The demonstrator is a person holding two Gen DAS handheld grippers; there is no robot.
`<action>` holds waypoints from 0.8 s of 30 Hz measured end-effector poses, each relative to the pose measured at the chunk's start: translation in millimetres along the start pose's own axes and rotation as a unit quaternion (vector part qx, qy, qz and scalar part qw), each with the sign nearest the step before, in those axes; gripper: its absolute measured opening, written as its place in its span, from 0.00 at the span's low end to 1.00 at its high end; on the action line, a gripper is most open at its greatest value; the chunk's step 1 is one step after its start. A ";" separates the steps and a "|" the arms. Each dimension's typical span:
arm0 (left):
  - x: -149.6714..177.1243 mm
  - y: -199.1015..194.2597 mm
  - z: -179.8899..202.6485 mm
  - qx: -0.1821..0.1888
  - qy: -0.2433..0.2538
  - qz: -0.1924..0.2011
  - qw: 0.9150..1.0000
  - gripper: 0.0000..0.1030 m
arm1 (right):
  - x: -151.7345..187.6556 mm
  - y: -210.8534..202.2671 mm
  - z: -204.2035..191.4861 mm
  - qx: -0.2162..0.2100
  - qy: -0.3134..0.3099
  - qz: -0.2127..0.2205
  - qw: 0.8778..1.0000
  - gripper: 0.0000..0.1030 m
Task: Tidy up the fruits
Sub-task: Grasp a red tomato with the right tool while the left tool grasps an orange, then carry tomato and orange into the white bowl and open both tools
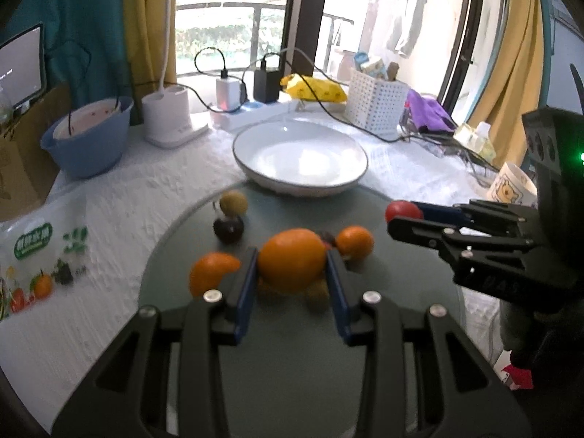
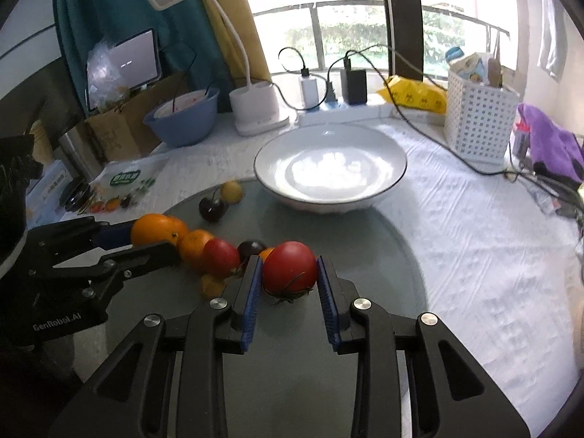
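The left tool (image 1: 292, 273) pinched a large orange (image 1: 292, 259) between its blue pads, just above the grey round mat (image 1: 292, 365) on the worktop. A smaller orange (image 1: 354, 241) lay just beyond its right finger, another orange (image 1: 211, 270) beside its left one. The right tool (image 2: 289, 277) gripped a red tomato (image 2: 289, 272) the same way. Ahead of both tools sat the white bowl (image 2: 383, 182), well beyond the fruit, with a dark cherry (image 2: 213, 208) off to the left.
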State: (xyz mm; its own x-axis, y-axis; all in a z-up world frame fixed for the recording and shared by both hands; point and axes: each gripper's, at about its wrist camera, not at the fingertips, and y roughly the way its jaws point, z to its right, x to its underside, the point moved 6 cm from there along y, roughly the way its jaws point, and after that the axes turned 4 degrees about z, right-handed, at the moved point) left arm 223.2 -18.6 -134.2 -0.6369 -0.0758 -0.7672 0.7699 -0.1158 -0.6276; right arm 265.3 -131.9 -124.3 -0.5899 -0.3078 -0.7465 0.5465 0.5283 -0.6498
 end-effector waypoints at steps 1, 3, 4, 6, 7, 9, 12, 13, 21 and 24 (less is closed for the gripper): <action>-4.5 1.3 -1.4 0.000 0.000 0.002 1.000 0.36 | -3.0 -0.1 1.6 0.002 -0.001 0.003 1.000 0.31; -10.8 3.6 -3.7 0.000 -0.001 0.005 1.000 0.36 | -9.9 -0.4 4.5 0.004 -0.004 0.009 1.000 0.31; -14.1 4.9 -4.9 0.001 -0.002 0.006 1.000 0.36 | -12.8 -0.4 5.9 0.005 -0.005 0.012 1.000 0.31; -21.9 7.8 -7.1 0.003 -0.003 0.011 1.000 0.36 | -18.9 0.3 9.0 0.008 -0.006 0.016 1.000 0.31; -26.2 9.4 -7.8 0.004 -0.003 0.013 1.000 0.36 | -21.8 0.9 10.8 0.009 -0.006 0.018 1.000 0.31; -32.8 11.3 -8.5 0.006 -0.003 0.019 1.000 0.36 | -28.4 3.2 14.7 0.012 -0.006 0.022 1.000 0.31; -43.8 16.9 -9.5 0.012 -0.002 0.026 1.000 0.36 | -35.9 6.2 19.1 0.016 -0.006 0.025 1.000 0.31; -47.3 19.2 -9.7 0.016 -0.003 0.028 0.999 0.37 | -38.4 7.5 20.6 0.017 -0.006 0.027 0.999 0.31; -66.4 46.7 -15.5 0.022 -0.002 0.025 0.999 0.36 | -54.4 22.9 31.2 0.018 -0.008 0.032 0.999 0.31; -71.8 57.5 -19.5 0.020 -0.003 0.020 1.000 0.36 | -58.0 32.4 34.5 0.018 -0.007 0.028 0.999 0.31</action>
State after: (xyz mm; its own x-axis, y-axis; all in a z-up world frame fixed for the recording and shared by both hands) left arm 314.0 -0.6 -117.7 -0.6061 -0.0875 -0.7906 0.7925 -0.1518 -0.5907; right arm 337.7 -124.2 -107.1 -0.5495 -0.2905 -0.7834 0.5994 0.5161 -0.6118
